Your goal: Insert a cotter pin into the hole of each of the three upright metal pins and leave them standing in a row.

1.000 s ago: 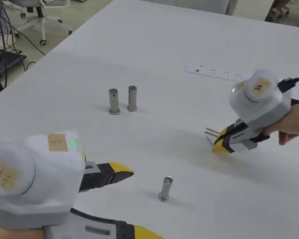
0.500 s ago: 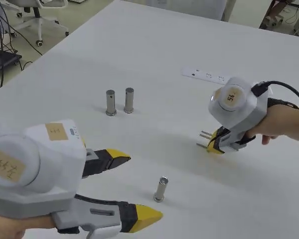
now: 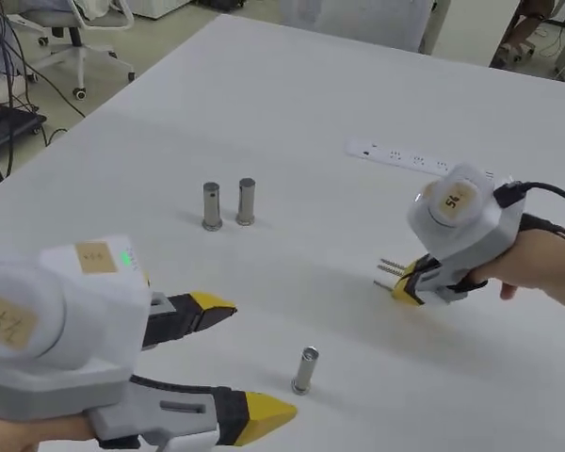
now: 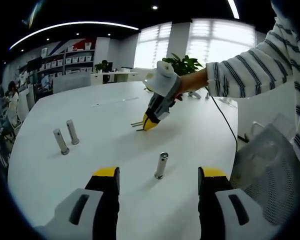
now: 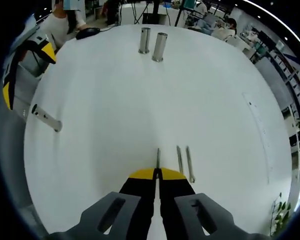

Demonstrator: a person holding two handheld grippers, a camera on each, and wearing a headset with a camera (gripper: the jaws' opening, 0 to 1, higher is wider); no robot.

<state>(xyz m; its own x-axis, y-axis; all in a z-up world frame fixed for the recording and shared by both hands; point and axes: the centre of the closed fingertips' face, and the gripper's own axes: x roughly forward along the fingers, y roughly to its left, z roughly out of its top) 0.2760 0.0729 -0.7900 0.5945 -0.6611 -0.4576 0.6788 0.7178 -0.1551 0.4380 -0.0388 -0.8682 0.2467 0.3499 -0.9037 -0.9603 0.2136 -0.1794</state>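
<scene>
Right gripper clamped on a thin wire cotter pin, pointing straight out along the white table. Left gripper wide apart near one upright round metal pin; two more pins stand far left.

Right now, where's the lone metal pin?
Head view, lower centre: lone pin stands just ahead of the open left gripper, apart from the pin pair farther back.

Matt white tabletop, smooth metal pins with soft sheen (satin, not mirror), thin bare-metal cotter pin
</scene>
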